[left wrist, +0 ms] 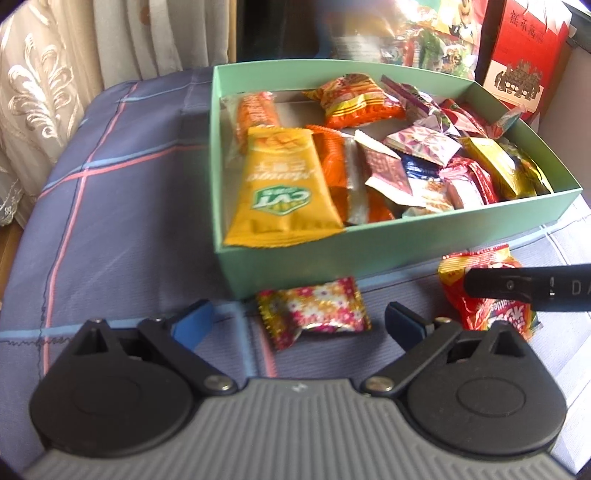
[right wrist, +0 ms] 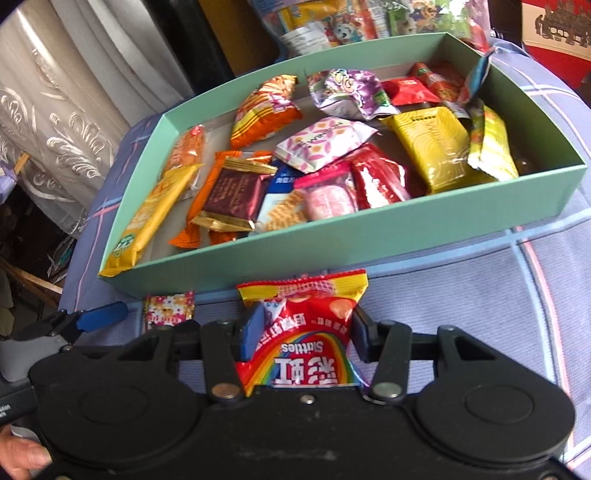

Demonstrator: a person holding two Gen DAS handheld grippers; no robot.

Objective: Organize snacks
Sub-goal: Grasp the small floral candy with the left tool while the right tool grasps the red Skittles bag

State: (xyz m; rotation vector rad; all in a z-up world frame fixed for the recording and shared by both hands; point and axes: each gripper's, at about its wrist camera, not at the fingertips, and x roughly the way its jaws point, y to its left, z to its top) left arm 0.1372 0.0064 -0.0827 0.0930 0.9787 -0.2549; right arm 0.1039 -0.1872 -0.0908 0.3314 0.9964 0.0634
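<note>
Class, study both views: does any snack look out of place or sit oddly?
Two snacks lie outside the green box on the cloth: the floral packet and the Skittles bag, which the right hand-held gripper pinches. Inside, the yellow packet rides up over the rim.

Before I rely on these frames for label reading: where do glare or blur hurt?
Left wrist view: sunlight washes out the snack pile behind the green box; the flowered candy is slightly soft. Right wrist view: Skittles bag print is legible; edges bend from fisheye.
</note>
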